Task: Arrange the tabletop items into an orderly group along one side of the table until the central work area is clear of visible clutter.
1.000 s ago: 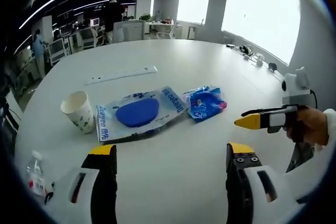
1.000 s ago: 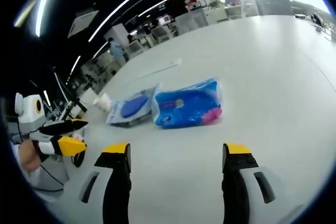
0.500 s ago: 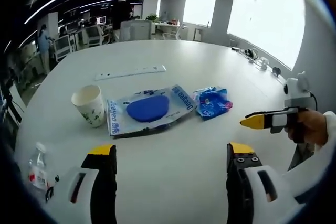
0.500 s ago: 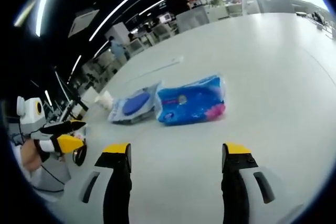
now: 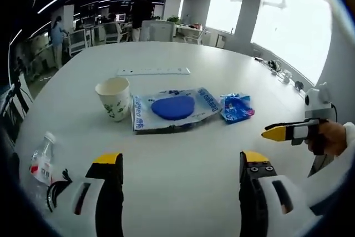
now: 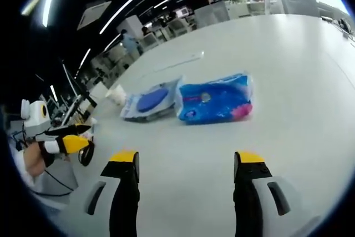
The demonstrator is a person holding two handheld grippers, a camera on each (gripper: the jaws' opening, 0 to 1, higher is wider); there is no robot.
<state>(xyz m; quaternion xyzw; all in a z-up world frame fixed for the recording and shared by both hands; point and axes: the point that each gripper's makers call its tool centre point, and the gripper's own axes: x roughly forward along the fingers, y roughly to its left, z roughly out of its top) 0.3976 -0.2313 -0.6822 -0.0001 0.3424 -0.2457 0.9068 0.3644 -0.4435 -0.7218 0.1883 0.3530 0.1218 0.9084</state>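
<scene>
On the white round table (image 5: 183, 159) stand a paper cup (image 5: 113, 98), a clear packet with a blue disc (image 5: 175, 107) and a blue tissue pack (image 5: 237, 107), side by side in a row. My left gripper (image 5: 180, 162) is open and empty, well short of them. From the right, a hand holds my right gripper (image 5: 283, 132) above the table edge. In the right gripper view, the tissue pack (image 6: 216, 99) lies ahead, with the packet (image 6: 151, 102) and cup (image 6: 116, 94) to its left. My right gripper (image 6: 187, 159) stands open with nothing in it. The left gripper (image 6: 69, 137) shows at far left.
A white power strip (image 5: 152, 71) lies beyond the row, also seen as the power strip (image 6: 177, 62). A small water bottle (image 5: 41, 162) and a black cable (image 5: 55, 190) sit at the near left edge. Small items (image 5: 274, 66) line the far right rim. Desks and people are behind.
Both views have shifted with the hands: the row of items now sits further right in each picture, and the bottle shows more fully. Nothing on the table has moved; both grippers stay open.
</scene>
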